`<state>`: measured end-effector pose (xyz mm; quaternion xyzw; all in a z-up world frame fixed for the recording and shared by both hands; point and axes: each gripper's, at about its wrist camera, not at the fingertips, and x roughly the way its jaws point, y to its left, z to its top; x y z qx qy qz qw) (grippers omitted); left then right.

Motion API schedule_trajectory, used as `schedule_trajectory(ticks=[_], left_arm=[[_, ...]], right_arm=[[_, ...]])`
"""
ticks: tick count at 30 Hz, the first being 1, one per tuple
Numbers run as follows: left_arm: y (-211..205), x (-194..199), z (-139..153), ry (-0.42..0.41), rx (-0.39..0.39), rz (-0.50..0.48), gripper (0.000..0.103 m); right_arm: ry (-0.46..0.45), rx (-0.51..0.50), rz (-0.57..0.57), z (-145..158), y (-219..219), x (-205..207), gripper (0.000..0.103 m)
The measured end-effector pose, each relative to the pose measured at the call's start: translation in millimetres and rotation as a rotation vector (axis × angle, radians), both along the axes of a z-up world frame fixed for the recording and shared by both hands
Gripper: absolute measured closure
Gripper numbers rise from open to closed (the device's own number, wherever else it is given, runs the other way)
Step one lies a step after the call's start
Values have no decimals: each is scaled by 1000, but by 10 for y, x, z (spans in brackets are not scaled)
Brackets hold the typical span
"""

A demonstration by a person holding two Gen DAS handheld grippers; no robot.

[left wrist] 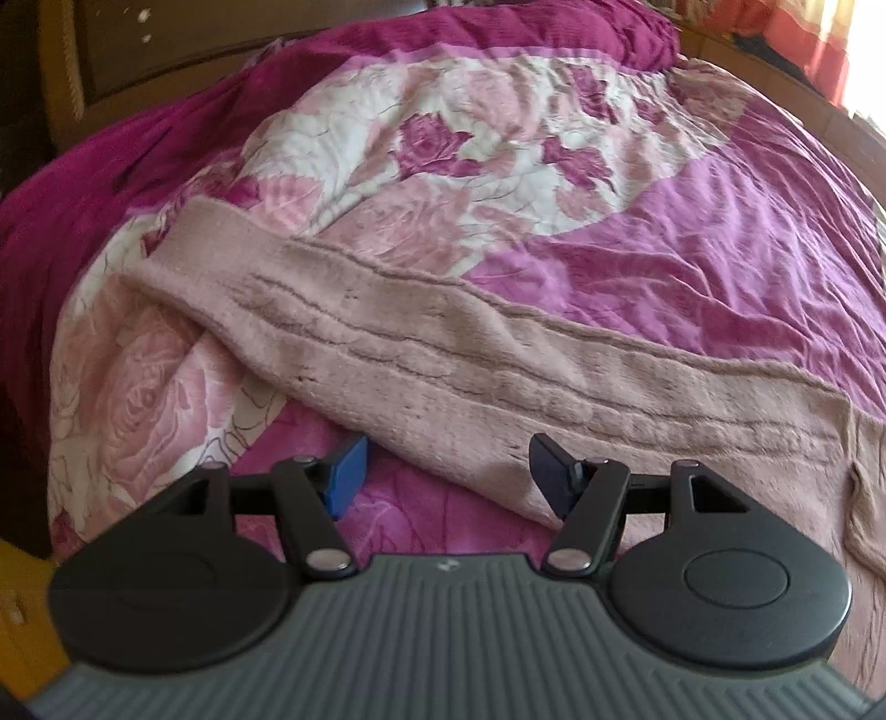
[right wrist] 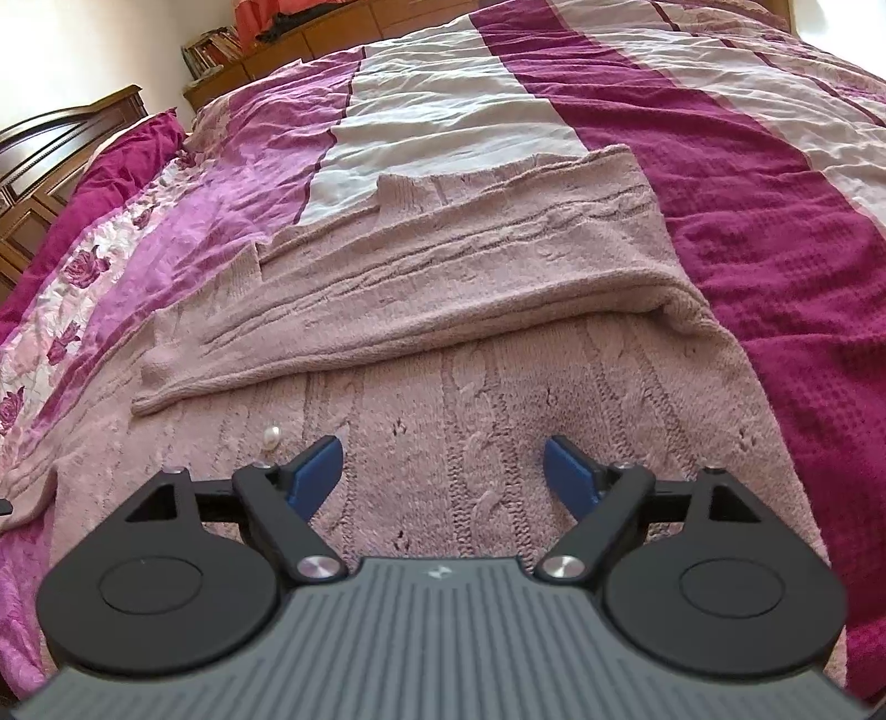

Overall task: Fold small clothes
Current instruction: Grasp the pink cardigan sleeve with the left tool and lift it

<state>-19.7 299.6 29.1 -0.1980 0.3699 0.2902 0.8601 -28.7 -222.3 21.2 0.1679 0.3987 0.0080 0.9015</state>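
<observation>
Sweater in dusty-pink cable knit [right wrist: 443, 387] looks soft and floppy, so we'd pinch its sleeve cuff [left wrist: 216, 232]; left gripper [left wrist: 448, 471] and right gripper [right wrist: 443, 471] both hang released, empty.

Bed covered by a spread [right wrist: 747, 232] in magenta, lilac and pale bands, with a rose-print panel [left wrist: 443, 149]; fabric creased throughout. Dark wooden headboard [right wrist: 66, 149] at left. Low wooden cabinet [right wrist: 310, 39] along the far wall, books [right wrist: 213, 52] stacked at its end. Pale wall [right wrist: 83, 50]. Strong daylight at right, past an orange curtain [left wrist: 803, 44].
</observation>
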Motion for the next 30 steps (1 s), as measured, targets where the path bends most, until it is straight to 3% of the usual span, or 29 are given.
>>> schedule_trajectory(ticks=[11, 14, 20, 24, 26, 28, 30], left_arm=[[238, 13, -177, -113, -72, 84, 31], [267, 59, -209, -144, -63, 87, 27], [319, 147, -228, -183, -23, 79, 30], [289, 152, -205, -177, 30, 76, 52], [265, 140, -173, -180, 55, 64, 74], [265, 109, -133, -194, 62, 50, 87], [259, 65, -78, -227, 51, 29, 91]], right_arm=[[-8, -5, 12, -28, 35, 14, 11], [-14, -3, 19, -38, 40, 12, 9], [-21, -16, 31, -46, 58, 3, 8], [-24, -18, 37, -49, 60, 2, 7], [-25, -19, 39, -51, 62, 0, 7], [-26, -19, 40, -52, 57, 0, 7], [-26, -16, 38, -54, 59, -1, 7]])
